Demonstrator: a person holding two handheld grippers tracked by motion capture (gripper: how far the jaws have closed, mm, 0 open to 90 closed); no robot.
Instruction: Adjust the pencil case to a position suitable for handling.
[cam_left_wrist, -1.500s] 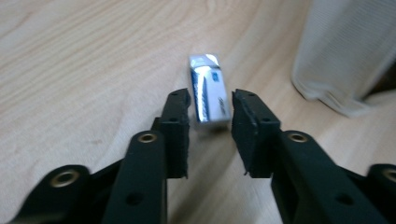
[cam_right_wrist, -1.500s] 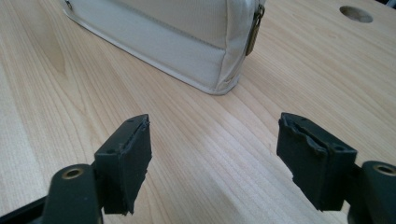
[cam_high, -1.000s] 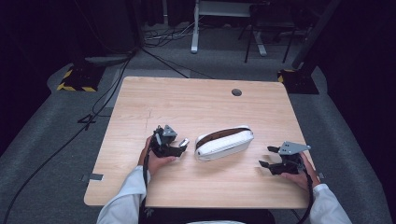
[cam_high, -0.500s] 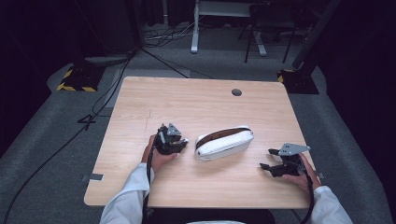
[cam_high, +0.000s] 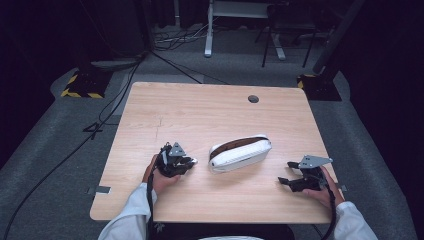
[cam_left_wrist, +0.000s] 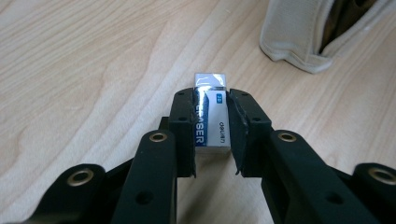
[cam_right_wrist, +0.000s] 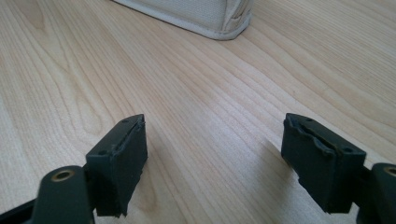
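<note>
Left gripper (cam_left_wrist: 211, 122): we see its jaws clamped on an eraser (cam_left_wrist: 211, 119), just left of the pencil case (cam_high: 240, 152).
Right gripper (cam_right_wrist: 224, 158): we see it spread wide, holding nothing, well right of the pencil case.
Pencil case: unzipped, mid-table (cam_high: 200, 107).

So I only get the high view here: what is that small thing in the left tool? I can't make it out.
Observer: The left gripper view shows an eraser in a blue-and-white sleeve, clamped between the jaws of the left tool.
Operator: And the white pouch, is it zipped?
Observer: The pencil case gapes open at the end facing that tool; its inside looks dark.
Operator: Is the right tool carrying anything?
Observer: No. In the right gripper view the right tool has its jaws wide apart over bare table, with the case's corner ahead.
</note>
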